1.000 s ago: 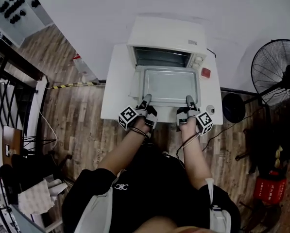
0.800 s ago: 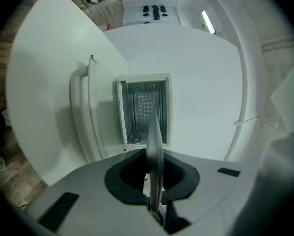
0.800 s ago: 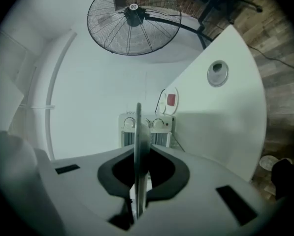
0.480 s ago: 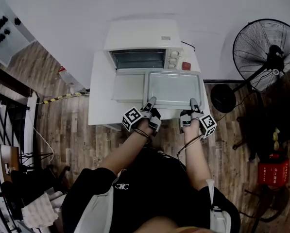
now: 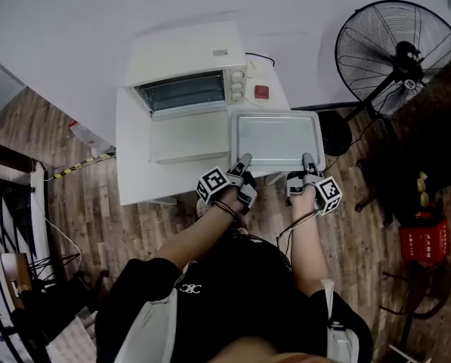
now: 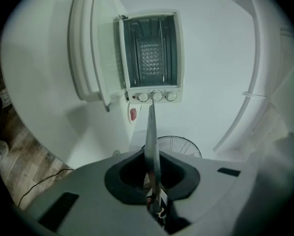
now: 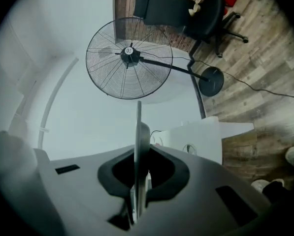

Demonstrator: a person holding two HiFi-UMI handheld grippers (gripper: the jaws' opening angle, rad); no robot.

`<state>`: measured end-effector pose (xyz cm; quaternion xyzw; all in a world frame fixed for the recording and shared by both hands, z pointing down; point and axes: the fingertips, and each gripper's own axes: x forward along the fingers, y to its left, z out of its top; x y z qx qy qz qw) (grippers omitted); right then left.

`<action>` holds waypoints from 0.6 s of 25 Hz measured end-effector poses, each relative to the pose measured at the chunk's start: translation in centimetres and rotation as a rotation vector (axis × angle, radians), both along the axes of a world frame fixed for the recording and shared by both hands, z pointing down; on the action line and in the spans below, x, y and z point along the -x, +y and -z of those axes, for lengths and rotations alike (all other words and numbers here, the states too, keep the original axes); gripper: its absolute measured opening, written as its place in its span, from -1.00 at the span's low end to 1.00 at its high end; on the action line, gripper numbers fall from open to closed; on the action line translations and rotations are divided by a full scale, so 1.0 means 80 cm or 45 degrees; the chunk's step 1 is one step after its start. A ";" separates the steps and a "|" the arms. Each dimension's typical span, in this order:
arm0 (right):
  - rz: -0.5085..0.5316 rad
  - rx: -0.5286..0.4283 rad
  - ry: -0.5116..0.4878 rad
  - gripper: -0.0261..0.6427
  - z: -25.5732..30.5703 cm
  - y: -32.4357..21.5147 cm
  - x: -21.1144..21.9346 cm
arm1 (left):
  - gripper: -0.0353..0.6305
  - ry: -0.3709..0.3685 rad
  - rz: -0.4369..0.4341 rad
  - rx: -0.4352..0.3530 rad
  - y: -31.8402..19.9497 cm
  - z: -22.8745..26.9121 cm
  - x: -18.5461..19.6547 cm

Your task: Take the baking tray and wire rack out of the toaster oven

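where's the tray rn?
Head view: the tray is out of the oven, just right of its open door, held by its near edge in the left gripper and right gripper.

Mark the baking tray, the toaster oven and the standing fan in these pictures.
baking tray (image 5: 276, 138), head view, the middle of its flat bottom.
toaster oven (image 5: 186, 53), head view, its white top panel.
standing fan (image 5: 372, 48), head view, the wire grille of its head.
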<state>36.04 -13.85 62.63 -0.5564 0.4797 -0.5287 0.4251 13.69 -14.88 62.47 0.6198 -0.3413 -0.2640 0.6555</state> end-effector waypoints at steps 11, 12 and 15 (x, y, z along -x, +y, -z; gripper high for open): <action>-0.047 0.148 0.002 -0.88 -0.058 0.020 -0.049 | -0.77 -0.043 -0.088 0.136 0.015 -0.057 -0.050; -0.037 0.159 0.003 -0.88 -0.063 0.019 -0.047 | -0.77 -0.048 -0.084 0.152 0.017 -0.063 -0.049; 0.002 0.191 0.010 -0.88 -0.078 0.018 -0.042 | -0.77 -0.063 -0.069 0.192 0.026 -0.080 -0.044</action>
